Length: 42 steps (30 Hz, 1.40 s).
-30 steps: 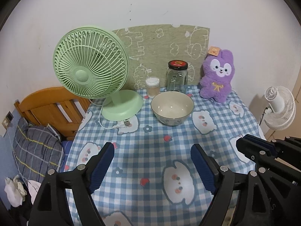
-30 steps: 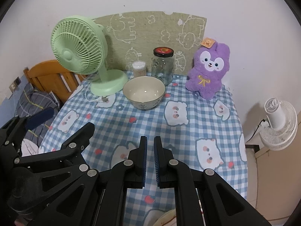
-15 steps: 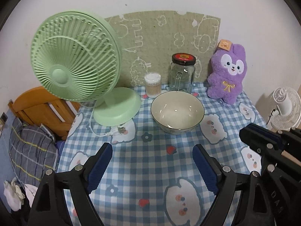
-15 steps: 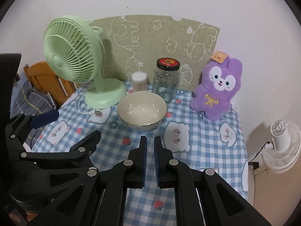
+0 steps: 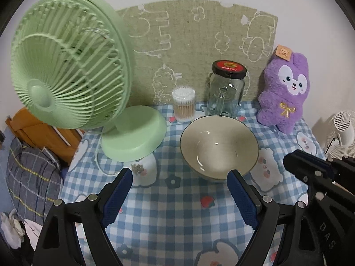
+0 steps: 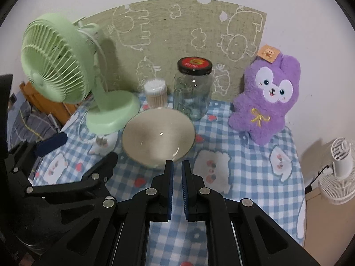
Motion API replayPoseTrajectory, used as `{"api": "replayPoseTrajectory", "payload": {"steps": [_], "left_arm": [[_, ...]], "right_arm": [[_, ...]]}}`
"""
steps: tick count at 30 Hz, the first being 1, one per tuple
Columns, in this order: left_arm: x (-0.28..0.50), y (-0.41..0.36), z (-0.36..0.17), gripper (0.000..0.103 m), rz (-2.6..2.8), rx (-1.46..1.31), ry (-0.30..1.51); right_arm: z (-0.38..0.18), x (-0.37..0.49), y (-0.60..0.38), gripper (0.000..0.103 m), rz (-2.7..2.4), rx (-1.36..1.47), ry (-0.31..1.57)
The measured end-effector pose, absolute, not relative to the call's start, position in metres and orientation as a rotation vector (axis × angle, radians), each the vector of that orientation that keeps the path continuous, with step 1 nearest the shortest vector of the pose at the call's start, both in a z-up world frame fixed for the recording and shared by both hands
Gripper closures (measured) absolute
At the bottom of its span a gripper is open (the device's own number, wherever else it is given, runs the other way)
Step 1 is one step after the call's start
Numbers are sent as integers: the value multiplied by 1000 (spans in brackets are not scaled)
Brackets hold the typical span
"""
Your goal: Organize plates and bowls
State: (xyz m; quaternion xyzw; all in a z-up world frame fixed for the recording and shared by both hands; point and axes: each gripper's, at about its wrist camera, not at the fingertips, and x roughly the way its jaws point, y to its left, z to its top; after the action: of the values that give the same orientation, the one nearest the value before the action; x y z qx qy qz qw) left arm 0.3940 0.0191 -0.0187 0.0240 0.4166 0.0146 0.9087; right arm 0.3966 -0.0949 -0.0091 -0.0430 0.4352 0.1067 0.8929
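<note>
From the left wrist camera, the left gripper point(image 5: 179, 191) hangs over the checkered tablecloth point(image 5: 177, 221) with its jaws spread wide and nothing between them. The bowl point(image 5: 218, 146) sits empty and upright just past its right-hand finger, in the middle of the table. Behind the bowl are a tub of cotton swabs point(image 5: 184, 104) and a glass jar point(image 5: 226, 90) with a dark lid, both close to the rim. A big green fan point(image 5: 71, 66) crowds the left side, its base just beside the bowl, and a purple plush bunny point(image 5: 285, 93) sits off to the right. The right gripper point(image 5: 310, 168) pokes in at the right edge. From the right wrist camera, the right gripper point(image 6: 177, 175) has its jaws clenched together on nothing, tips right at the near rim of the bowl point(image 6: 158, 137); can't tell if they touch it. The jar point(image 6: 193, 88), swabs point(image 6: 155, 93), fan point(image 6: 57, 62) and bunny point(image 6: 266, 95) ring the far side, and the left gripper point(image 6: 73, 150) reaches in at the left.
</note>
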Motion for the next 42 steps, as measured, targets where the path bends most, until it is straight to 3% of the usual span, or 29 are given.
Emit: {"api": "replayPoseTrajectory", "payload": {"steps": [8, 18, 23, 25, 33, 37, 42], "left_arm": [[426, 14, -24, 15, -3, 48, 872], [454, 20, -47, 16, 6, 22, 939], [462, 28, -55, 17, 11, -4, 954], [465, 29, -60, 18, -2, -15, 970], [469, 23, -71, 42, -15, 12, 971], [474, 29, -73, 71, -20, -20, 985], [475, 27, -73, 71, -57, -15, 988]], "right_arm": [[-26, 441, -110, 93, 194, 32, 978], [-46, 468, -101, 91, 180, -43, 1041], [-52, 478, -104, 71, 165, -24, 1042], [-54, 480, -105, 70, 169, -12, 1042], [-63, 488, -99, 70, 168, -13, 1045], [-66, 490, -97, 80, 172, -8, 1053], [-67, 492, -93, 82, 166, -30, 1053]]}}
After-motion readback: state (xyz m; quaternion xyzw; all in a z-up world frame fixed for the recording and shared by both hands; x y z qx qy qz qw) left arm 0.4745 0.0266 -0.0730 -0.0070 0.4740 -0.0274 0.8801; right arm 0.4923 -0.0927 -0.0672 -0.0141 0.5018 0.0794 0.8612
